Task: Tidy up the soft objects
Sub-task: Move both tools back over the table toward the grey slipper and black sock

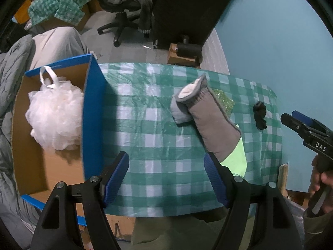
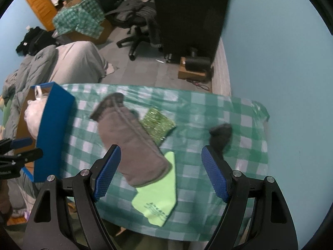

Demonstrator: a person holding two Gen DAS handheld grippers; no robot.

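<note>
Grey fleece-lined oven mitt (image 2: 133, 145) lies diagonally on the checked tablecloth (image 2: 208, 108), cuff end between the right gripper's (image 2: 160, 175) wide-open, empty jaws

Your table (image 1: 158, 179) is wearing a green-checked cloth. Lying on it — a blue-sided box (image 1: 92, 112), a grey mitt (image 1: 210, 125), a green scrubber (image 2: 158, 123), a lime cloth (image 2: 158, 198) and a dark bundle (image 1: 260, 114).

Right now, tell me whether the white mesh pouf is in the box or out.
In. The white mesh pouf rests on the cardboard floor inside the blue box.
</note>
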